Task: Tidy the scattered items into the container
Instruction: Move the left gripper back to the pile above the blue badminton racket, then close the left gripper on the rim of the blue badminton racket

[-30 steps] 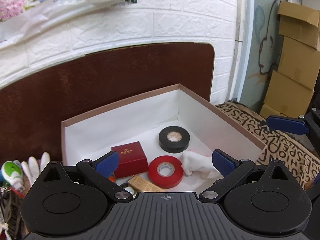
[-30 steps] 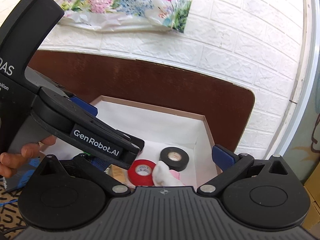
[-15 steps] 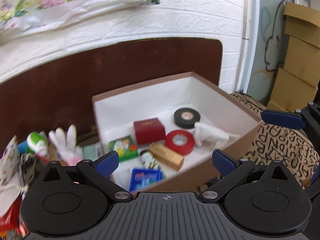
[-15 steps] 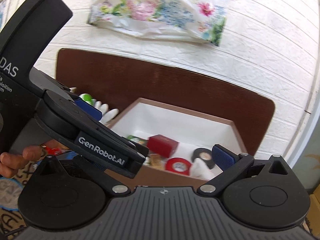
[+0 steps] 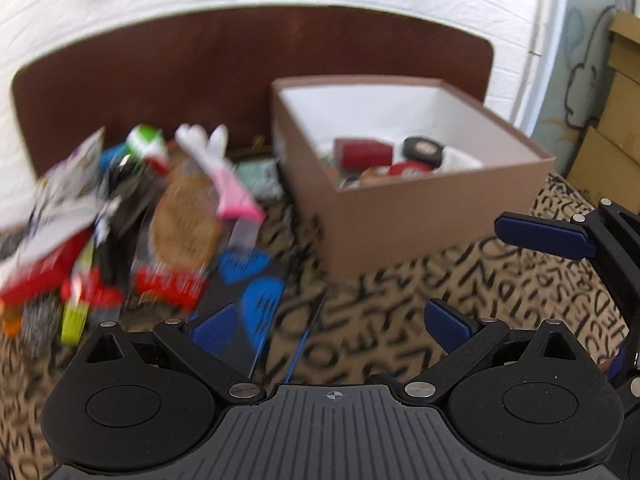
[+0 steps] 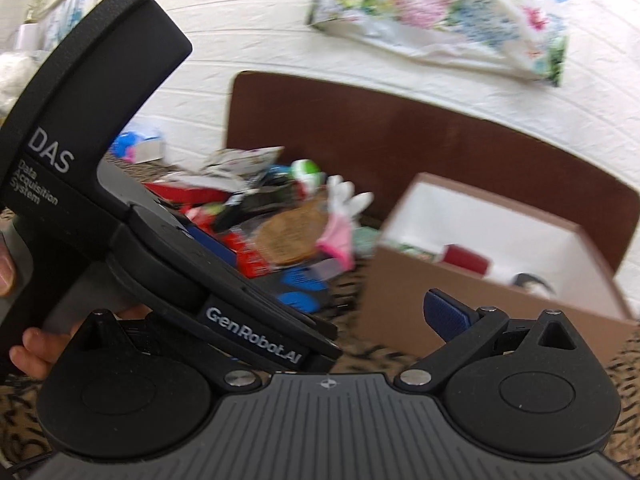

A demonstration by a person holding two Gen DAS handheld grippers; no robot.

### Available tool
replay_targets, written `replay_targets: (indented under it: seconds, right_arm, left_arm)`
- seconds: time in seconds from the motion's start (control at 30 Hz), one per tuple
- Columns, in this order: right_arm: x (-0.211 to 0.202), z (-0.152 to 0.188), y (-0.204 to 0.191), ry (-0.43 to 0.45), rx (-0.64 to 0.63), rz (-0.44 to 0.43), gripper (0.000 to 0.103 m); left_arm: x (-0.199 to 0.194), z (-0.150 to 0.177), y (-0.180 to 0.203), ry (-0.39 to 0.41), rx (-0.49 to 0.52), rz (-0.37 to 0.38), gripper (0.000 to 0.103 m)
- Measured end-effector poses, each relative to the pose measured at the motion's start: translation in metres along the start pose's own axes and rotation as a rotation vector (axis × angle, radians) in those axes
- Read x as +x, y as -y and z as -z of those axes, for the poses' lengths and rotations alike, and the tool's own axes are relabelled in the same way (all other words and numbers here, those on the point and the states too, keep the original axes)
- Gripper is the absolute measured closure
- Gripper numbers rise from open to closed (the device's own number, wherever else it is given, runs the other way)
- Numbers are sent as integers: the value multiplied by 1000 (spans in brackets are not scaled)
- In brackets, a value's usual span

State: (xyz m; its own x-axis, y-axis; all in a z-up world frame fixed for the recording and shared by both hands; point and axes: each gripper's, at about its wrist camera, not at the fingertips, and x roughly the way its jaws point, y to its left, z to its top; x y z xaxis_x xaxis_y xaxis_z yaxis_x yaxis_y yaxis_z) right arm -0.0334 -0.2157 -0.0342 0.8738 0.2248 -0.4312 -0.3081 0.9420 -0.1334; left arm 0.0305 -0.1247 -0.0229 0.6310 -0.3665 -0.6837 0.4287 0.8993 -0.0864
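The brown box [image 5: 420, 216] with a white lining stands at the right on the patterned cloth and holds a red case [image 5: 362, 153], tape rolls and other items; it also shows in the right wrist view [image 6: 480, 300]. A blurred pile of scattered items [image 5: 132, 216] lies left of the box, with a white and pink glove [image 5: 220, 168] and a round brown packet [image 5: 184, 224]. My left gripper [image 5: 332, 326] is open and empty above the cloth, in front of the pile and box. My right gripper [image 6: 340, 320] is open and empty; its left finger is hidden behind the left gripper's body [image 6: 120, 168].
A dark brown headboard [image 5: 240, 64] and a white brick wall stand behind. Cardboard boxes [image 5: 616, 128] are stacked at the far right. A black packet with blue hearts [image 5: 256, 280] lies on the cloth near my left gripper. A floral bag [image 6: 440, 16] hangs on the wall.
Both grippers have pulled back from over the box and swung left. The pile of scattered items has come into view. Both stay open and empty.
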Motion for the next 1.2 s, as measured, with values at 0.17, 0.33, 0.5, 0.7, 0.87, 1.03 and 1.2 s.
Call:
replay_targets:
  seconds: [0.17,0.33,0.5,0.7,0.87,1.03,1.2]
  right_arm:
    - [4,6,-31,-14,6,-54,0]
    - [8,14,-50,-47,21,-88,0]
    - [11,20,-57,-81,54,-99,0]
    - [15,28,-57,-120,63,-71,1]
    - [24,41,-48,-170,101,-37,1]
    - [32,48,-38,-201,149,-6,1]
    - [37,51,-34,-215,160,12,1]
  left_arm:
    - [-17,30,-27,-14,-75,-20,0]
    - [-24,49,-44,-33,-103,-52,0]
    - [-25,61,-59,-63,-163,-52,0]
    - [-39,72,-78,-39,-189,-100,0]
    - [-36,88,-109,-89,-287,-149,1]
    - [-29,97,-119,-145,-321,-121,10]
    - [-31,95,-113,-140,-295,-107,28]
